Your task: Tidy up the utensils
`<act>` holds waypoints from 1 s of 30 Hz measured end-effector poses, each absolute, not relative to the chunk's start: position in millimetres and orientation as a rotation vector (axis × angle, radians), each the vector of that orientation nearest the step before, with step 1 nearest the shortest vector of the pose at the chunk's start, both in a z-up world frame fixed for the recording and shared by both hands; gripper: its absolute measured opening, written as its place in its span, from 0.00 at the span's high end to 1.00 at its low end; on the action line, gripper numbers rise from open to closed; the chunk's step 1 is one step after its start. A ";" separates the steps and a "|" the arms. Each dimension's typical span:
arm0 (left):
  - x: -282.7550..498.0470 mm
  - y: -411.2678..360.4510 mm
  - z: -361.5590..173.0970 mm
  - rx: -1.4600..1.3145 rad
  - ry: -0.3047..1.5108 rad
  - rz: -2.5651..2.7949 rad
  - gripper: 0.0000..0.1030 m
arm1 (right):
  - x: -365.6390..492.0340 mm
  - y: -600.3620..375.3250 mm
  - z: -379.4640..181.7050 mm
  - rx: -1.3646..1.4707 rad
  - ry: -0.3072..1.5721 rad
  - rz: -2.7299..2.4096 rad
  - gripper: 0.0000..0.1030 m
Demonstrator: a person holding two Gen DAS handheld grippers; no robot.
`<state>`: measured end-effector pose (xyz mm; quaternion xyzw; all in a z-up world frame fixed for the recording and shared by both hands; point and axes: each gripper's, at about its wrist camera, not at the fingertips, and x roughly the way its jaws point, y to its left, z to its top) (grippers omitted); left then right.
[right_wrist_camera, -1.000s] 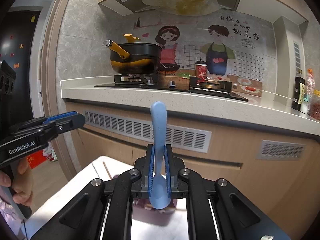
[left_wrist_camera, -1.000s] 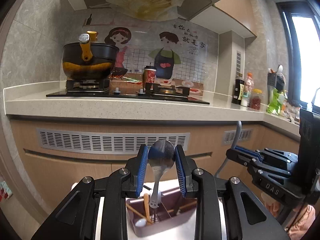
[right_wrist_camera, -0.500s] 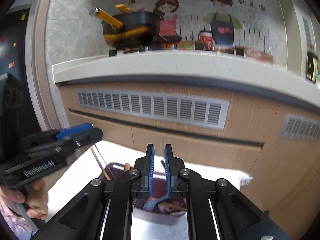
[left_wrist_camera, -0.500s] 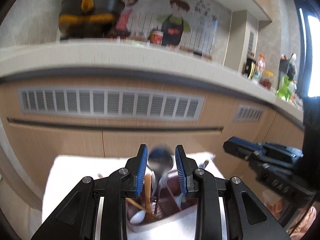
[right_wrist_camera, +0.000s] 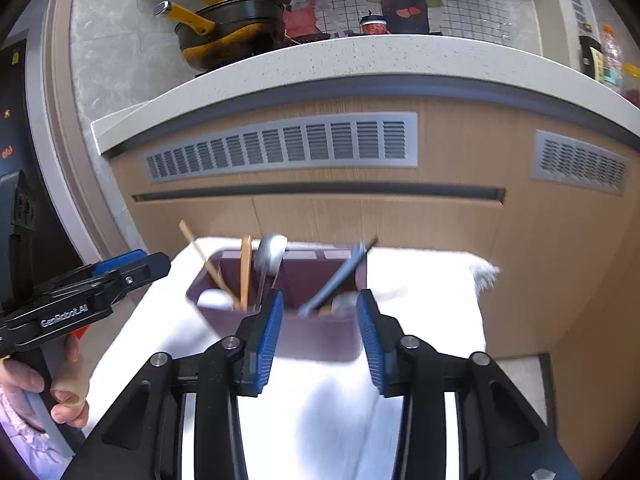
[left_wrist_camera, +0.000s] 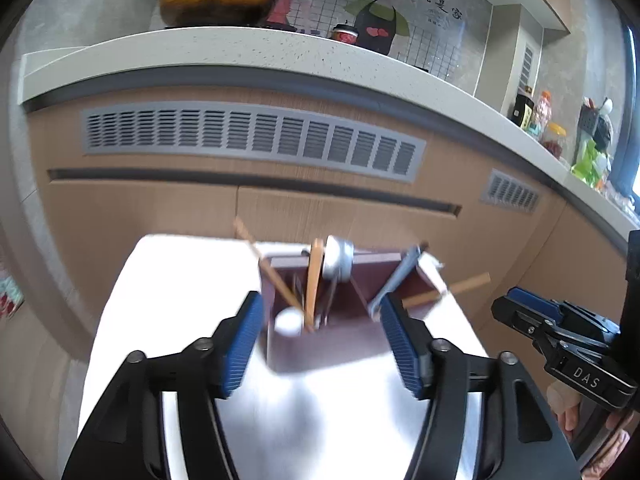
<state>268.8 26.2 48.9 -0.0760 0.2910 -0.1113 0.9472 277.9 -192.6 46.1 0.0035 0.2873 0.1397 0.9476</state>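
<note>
A maroon utensil holder (left_wrist_camera: 336, 344) (right_wrist_camera: 320, 332) stands on a white table (left_wrist_camera: 176, 280) (right_wrist_camera: 432, 300). In its left compartment stand a metal spoon (left_wrist_camera: 338, 258) (right_wrist_camera: 272, 252), an orange utensil (left_wrist_camera: 314, 276) (right_wrist_camera: 246, 268) and wooden chopsticks (left_wrist_camera: 264, 264) (right_wrist_camera: 208, 264). A blue spoon (left_wrist_camera: 400, 276) (right_wrist_camera: 336, 280) leans in the right compartment. My left gripper (left_wrist_camera: 320, 340) is open and empty just in front of the holder. My right gripper (right_wrist_camera: 320, 336) is open and empty, also in front of the holder.
Wooden cabinet fronts with grey vents (left_wrist_camera: 248, 140) rise right behind the table, under a pale countertop (left_wrist_camera: 240, 52). A black and yellow pot (right_wrist_camera: 228, 32) sits on the stove above. Bottles (left_wrist_camera: 536, 112) stand at the far right of the counter.
Both grippers tilted down toward the holder and opened. The metal spoon left my left gripper and the blue spoon left my right gripper; both now stand in the holder.
</note>
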 end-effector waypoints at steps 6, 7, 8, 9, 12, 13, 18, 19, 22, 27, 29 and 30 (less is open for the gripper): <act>182.1 13.6 27.9 -0.078 0.586 -0.169 0.24 | 201.6 -195.8 26.8 0.033 0.566 0.233 0.16; 168.9 11.8 24.4 -0.068 0.581 -0.157 0.21 | 187.6 -196.8 23.3 0.037 0.548 0.215 0.10; 154.8 9.8 20.8 -0.058 0.571 -0.150 0.18 | 175.9 -197.3 19.8 0.030 0.534 0.192 0.07; 144.7 8.6 17.8 -0.050 0.561 -0.146 0.15 | 165.6 -197.5 16.7 0.017 0.524 0.165 0.02; 116.8 3.1 12.5 -0.012 0.516 -0.103 0.09 | 141.5 -200.8 8.5 0.008 0.514 0.101 0.00; 110.1 1.4 12.4 -0.005 0.503 -0.085 0.07 | 137.2 -202.2 7.3 0.012 0.520 0.093 0.00; 91.6 -3.3 13.9 -0.014 0.480 -0.065 0.02 | 121.4 -206.0 1.0 0.008 0.555 0.064 0.00; 89.2 -4.6 14.3 -0.010 0.478 -0.068 0.02 | 119.5 -205.9 0.4 0.000 0.556 0.059 0.00; 85.8 -8.5 16.3 0.000 0.475 -0.072 0.02 | 113.3 -205.8 1.8 -0.022 0.543 0.049 0.00; 84.3 -11.0 19.0 -0.004 0.483 -0.081 0.02 | 105.9 -209.1 6.5 -0.020 0.518 0.047 0.00; 84.1 -11.1 20.0 -0.003 0.483 -0.080 0.02 | 105.3 -209.0 6.8 -0.033 0.512 0.038 0.00; 83.6 -10.8 20.6 -0.005 0.480 -0.080 0.02 | 105.2 -209.0 6.7 -0.036 0.512 0.040 0.00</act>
